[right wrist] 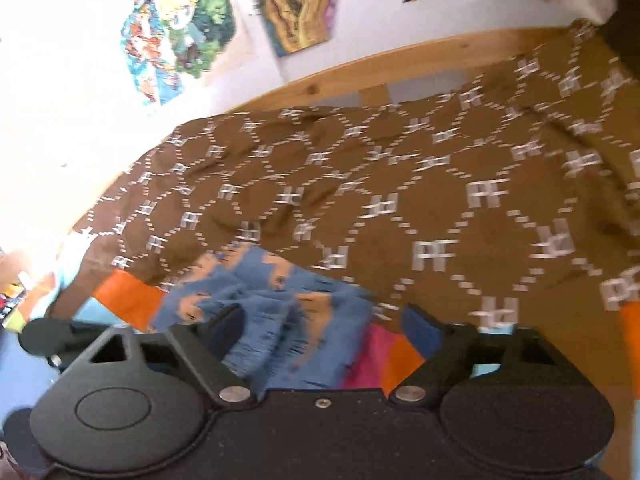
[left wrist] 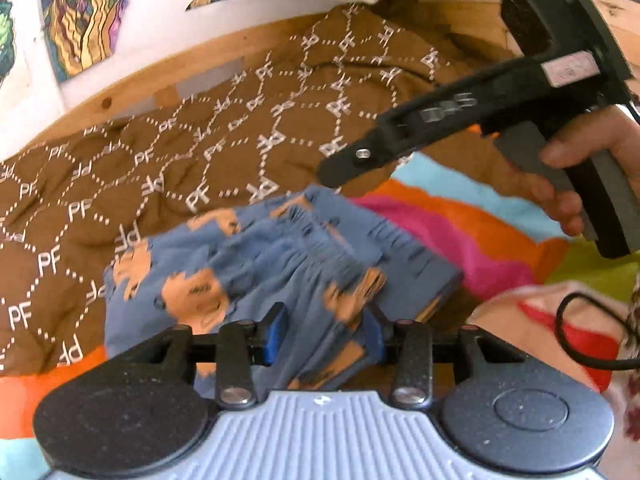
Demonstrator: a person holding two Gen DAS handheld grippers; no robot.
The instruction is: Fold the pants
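Left gripper (left wrist: 324, 334) apparently pinches the bunched blue pants (left wrist: 248, 264); right gripper (right wrist: 324, 328) gapes over them.

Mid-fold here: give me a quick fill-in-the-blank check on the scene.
The pants are mainly ____ in colour.
The brown blanket under them bears the white letters ____.
In the left wrist view, the right tongs are held by a person's ____.
Missing words: blue; PF; hand.
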